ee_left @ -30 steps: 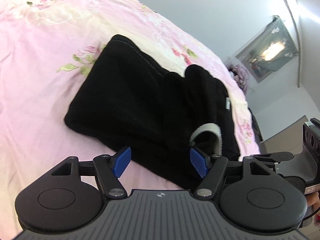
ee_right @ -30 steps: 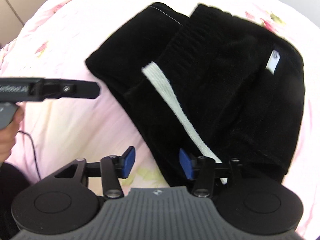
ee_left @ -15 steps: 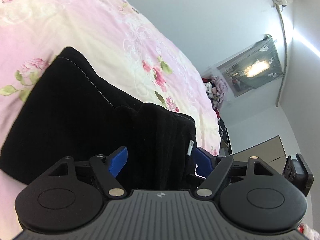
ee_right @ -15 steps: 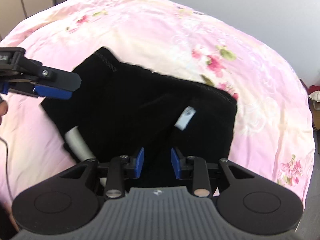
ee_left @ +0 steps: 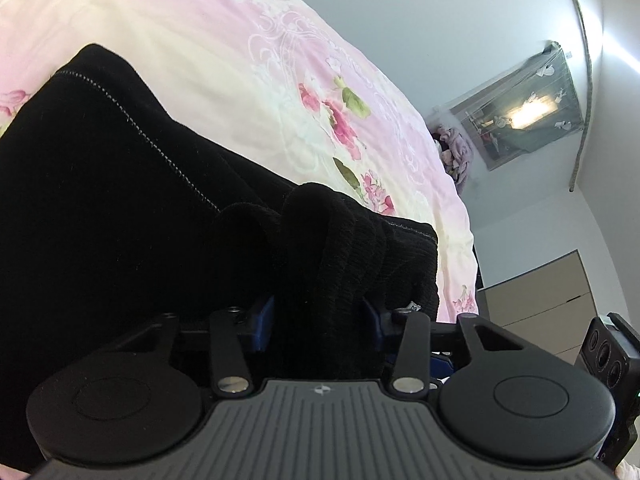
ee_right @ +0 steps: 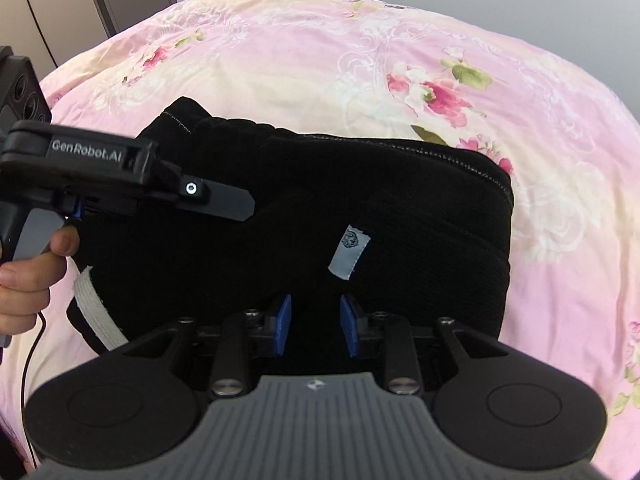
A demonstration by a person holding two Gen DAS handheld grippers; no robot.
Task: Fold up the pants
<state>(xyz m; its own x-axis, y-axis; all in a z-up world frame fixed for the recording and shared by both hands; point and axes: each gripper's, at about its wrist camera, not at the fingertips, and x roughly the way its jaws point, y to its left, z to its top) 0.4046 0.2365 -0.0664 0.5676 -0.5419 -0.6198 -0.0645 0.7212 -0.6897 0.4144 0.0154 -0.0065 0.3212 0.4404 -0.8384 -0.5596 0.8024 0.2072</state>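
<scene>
At 6 o'clock in each wrist view, blue pads are biting ribbed black cloth: the left gripper (ee_left: 318,324), whose jaws have just been closing, is pinching a thick bunched ridge of the black pants (ee_right: 360,232), and the right gripper (ee_right: 315,326) is narrowly clamping their near edge, likely so both can carry 1 fold. Beyond, toward 12 o'clock, the pants are lying on the pink floral bedspread (ee_right: 440,52).

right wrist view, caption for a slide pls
Both grippers close on folded black pants on a floral bedspread.
</scene>
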